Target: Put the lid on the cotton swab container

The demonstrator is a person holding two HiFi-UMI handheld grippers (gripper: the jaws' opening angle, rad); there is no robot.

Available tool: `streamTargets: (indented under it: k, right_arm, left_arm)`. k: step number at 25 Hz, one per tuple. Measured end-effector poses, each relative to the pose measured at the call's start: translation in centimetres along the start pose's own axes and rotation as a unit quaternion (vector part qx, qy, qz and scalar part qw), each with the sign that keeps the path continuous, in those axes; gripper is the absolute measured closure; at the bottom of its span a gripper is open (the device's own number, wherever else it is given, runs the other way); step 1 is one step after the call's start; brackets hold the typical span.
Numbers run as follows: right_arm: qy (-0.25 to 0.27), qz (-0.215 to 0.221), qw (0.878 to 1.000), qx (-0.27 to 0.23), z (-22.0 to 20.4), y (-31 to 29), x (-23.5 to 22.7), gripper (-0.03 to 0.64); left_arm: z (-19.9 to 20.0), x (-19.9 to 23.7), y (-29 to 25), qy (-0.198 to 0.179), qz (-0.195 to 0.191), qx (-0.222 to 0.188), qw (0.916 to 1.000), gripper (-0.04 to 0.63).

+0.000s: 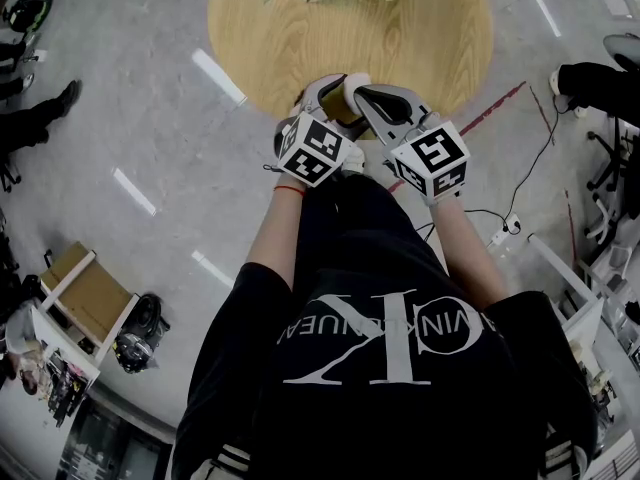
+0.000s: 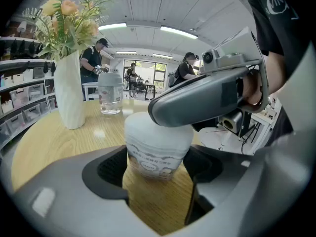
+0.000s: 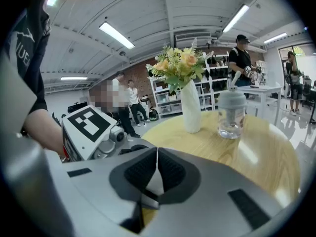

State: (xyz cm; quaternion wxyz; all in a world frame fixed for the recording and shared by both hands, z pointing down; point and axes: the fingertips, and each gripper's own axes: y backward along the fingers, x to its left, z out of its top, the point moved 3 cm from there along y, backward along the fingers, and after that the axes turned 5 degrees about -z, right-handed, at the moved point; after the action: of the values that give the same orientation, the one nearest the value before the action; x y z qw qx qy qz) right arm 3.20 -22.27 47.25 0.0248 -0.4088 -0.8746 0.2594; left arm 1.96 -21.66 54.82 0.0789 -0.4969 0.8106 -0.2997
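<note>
**Entry: counter, round, wood-grain: one.**

- **Cotton swab container: one.** It is a pale tub with a printed label. It stands upright on the counter near the edge closest to the person. The left claw grips it, with one pad against each flank. We judge this hold is there to brace the tub, so that pressure from above cannot tip it or slide it.
- **Lid: one.** We read the white cap on top of the tub as the lid, already sitting on the mouth. We cannot tell whether it is pressed fully home.
- **Right claw: one.** Its pads are pressed together. A pale sliver shows in the seam between them, and we cannot say what it is. In the left gripper view its grey finger lies across the top of the lid. We judge that closed pads make a firm pusher for seating the lid.
- **Vase: one.** White, holding one bunch of flowers. It stands farther back on the counter, well apart from the tub and out of the working area.
- **Glass jar: one.** Clear, with a cap, standing just beside the vase. It plays no part in the task.
- **People behind the counter:** at least three in the left gripper view, all far off.
</note>
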Motion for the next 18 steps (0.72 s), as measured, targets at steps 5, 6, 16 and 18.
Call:
streamTargets:
  k: [5,6,16,18]
  right_arm:
    - [0.007,0.002,1.0,0.009,-0.03,-0.2,-0.04,0.597]
    - [0.012,0.002,1.0,0.011,-0.01,-0.18,0.01,0.597]
    - [0.027,-0.001,0.999,0.018,0.15,-0.13,0.32,0.597]
    - [0.022,0.0,1.0,0.015,0.06,-0.14,0.4,0.597]
  left_arm:
    - [-0.07,0.1,-0.09,0.001,-0.001,-0.001,1.0,0.235]
    - [-0.03,0.06,-0.07,0.001,-0.001,-0.001,1.0,0.235]
    - [0.08,-0.03,0.17,0.003,0.0,-0.005,1.0,0.236]
    - [-0.02,-0.09,0.23,0.002,0.002,-0.007,1.0,0.235]
